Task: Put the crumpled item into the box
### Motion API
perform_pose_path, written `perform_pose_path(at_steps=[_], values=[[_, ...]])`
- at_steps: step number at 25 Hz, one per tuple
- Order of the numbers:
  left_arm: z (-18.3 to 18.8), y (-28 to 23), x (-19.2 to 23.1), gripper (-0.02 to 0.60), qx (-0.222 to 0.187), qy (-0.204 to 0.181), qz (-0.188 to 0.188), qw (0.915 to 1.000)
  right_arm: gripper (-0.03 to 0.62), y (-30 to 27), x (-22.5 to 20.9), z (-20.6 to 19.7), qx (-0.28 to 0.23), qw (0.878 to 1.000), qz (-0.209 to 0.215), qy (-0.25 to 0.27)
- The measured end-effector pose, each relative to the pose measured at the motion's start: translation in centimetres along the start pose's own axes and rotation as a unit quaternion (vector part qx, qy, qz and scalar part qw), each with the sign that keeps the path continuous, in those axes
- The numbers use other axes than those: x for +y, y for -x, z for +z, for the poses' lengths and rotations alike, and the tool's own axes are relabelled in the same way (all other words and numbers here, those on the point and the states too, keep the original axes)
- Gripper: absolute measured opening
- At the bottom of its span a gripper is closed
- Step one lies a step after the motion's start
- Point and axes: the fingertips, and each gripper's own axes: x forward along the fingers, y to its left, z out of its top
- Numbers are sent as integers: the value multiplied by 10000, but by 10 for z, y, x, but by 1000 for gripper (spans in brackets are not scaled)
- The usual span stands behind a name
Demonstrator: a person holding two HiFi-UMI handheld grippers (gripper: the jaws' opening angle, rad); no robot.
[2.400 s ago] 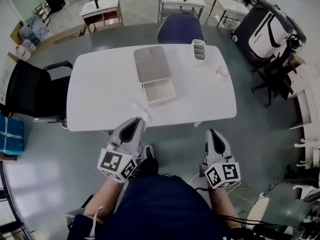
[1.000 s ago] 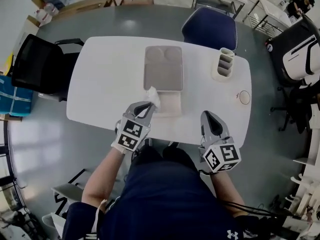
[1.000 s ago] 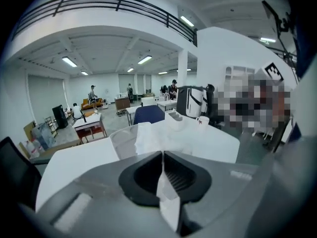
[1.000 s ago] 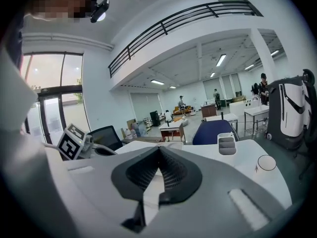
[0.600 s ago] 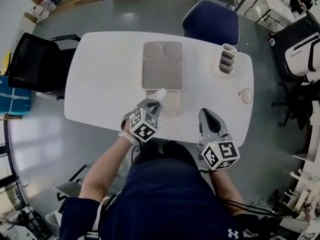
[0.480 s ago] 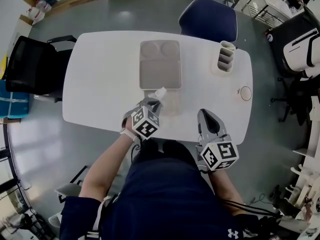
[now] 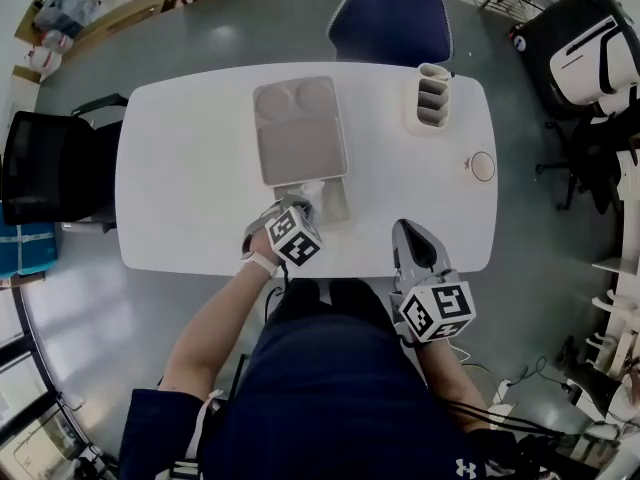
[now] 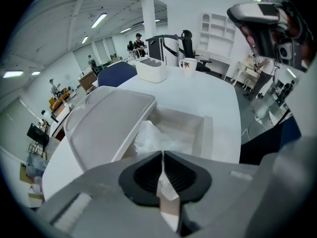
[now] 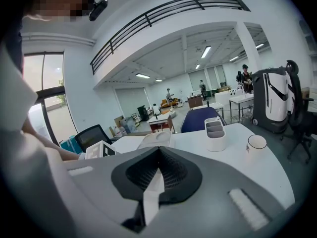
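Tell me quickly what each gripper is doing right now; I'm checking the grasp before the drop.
Left gripper: closed on the crumpled paper, over the box.
Right gripper: closed, holding nothing.

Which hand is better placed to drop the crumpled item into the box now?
Left. The left tongs are shut on the crumpled item right at the open box. The right tongs are shut and empty at the table's near edge.

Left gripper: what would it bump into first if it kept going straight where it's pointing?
Probably the floor of the open pale plastic box. The left gripper points down into it, pinching the crumpled white tissue, which would touch first.
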Motion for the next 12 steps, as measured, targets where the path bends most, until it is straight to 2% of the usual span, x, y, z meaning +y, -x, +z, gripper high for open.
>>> perform_pose_path(at_steps=[12], values=[[-11,-25,2,20,496,-291,-17,9983,3,7,-15,-10,-16,9993,-294,-240]])
